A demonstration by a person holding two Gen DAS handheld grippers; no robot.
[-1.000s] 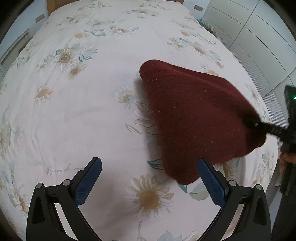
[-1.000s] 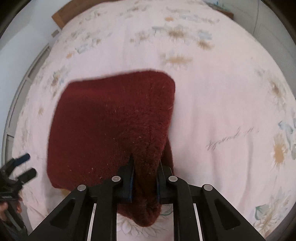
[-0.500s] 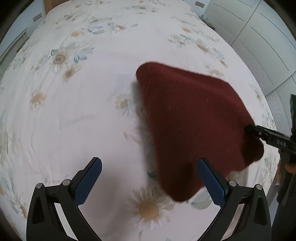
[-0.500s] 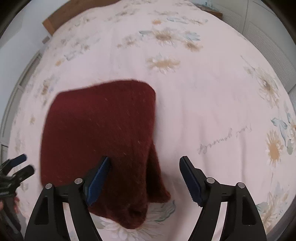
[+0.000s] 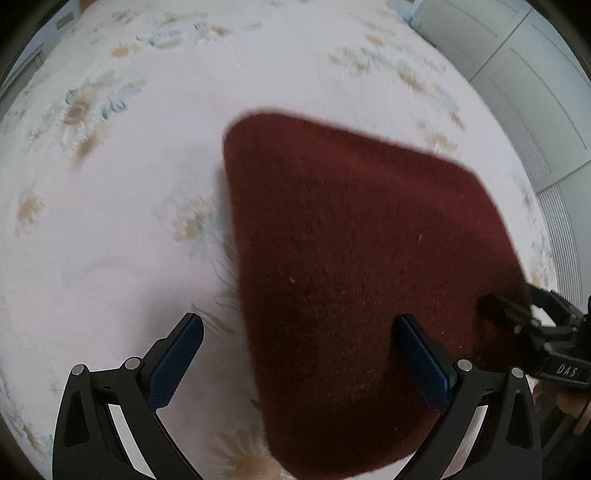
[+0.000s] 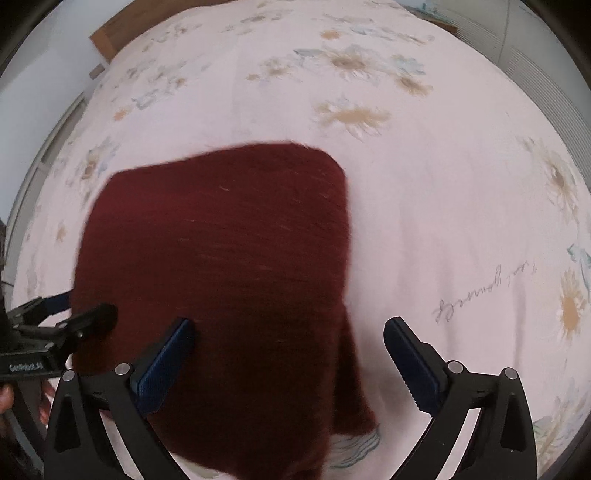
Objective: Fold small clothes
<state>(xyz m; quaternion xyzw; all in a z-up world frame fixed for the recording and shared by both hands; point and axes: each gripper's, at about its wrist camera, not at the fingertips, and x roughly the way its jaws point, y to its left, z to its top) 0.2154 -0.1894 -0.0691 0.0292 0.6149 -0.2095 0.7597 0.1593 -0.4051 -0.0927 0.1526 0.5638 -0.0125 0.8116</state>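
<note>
A bed (image 5: pixel 122 229) fills both views, covered by a pale pink sheet (image 6: pixel 424 206) printed with faded daisies and a line of script to the right of the garment. In the left wrist view, grey-white cupboard doors (image 5: pixel 517 74) stand beyond the sheet's right edge; in the right wrist view a wooden headboard (image 6: pixel 122 29) shows past its far left corner.

A dark red knitted garment (image 5: pixel 362 266) lies folded on the sheet near its front edge, a thick rounded slab with a loose flap trailing at its right side in the right wrist view.

The left gripper (image 5: pixel 306 362) is spread wide, holding nothing; its left finger is over bare sheet, its right finger over the garment. The right gripper (image 6: pixel 288 365) is likewise wide open and empty, left finger over the garment, right finger over sheet.

Left of and beyond the garment the sheet is bare; each gripper crowds the other at the garment's near corners.
</note>
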